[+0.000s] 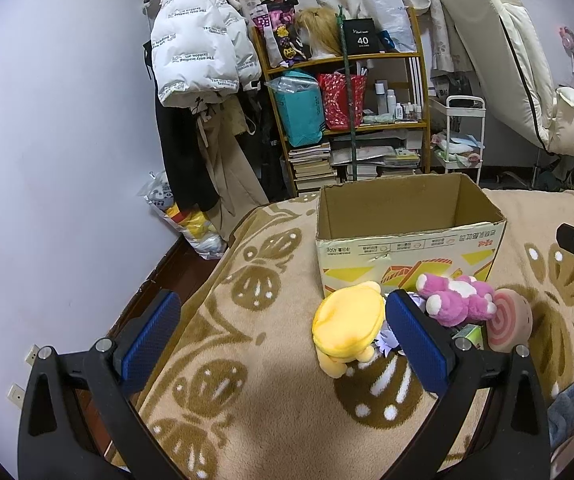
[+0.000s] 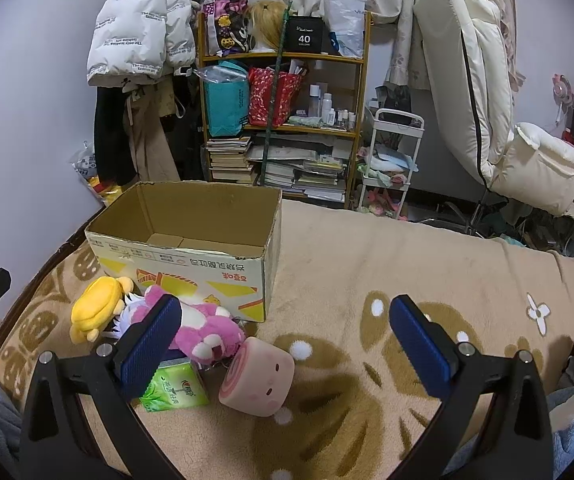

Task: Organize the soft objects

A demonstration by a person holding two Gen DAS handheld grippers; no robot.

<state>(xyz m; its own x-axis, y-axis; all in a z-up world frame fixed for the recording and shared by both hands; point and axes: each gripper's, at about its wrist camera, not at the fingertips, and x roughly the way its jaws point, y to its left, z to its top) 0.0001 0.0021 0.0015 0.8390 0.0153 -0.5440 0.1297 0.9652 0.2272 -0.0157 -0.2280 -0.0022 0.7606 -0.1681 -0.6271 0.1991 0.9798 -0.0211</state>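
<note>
left gripper: jaws spread, empty | right gripper: jaws spread, empty | toys: yellow plush, pink bear, pink roll, tissue pack on blanket touching front of open box

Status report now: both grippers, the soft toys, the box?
Left gripper open, right gripper open, both empty. Yellow plush, pink plush, roll cushion on blanket. Cardboard box empty, unobstructed.

Bed carrying cardboard box; lying just before box: yellow plush, pink plush, green tissue pack, pink roll cushion.
</note>
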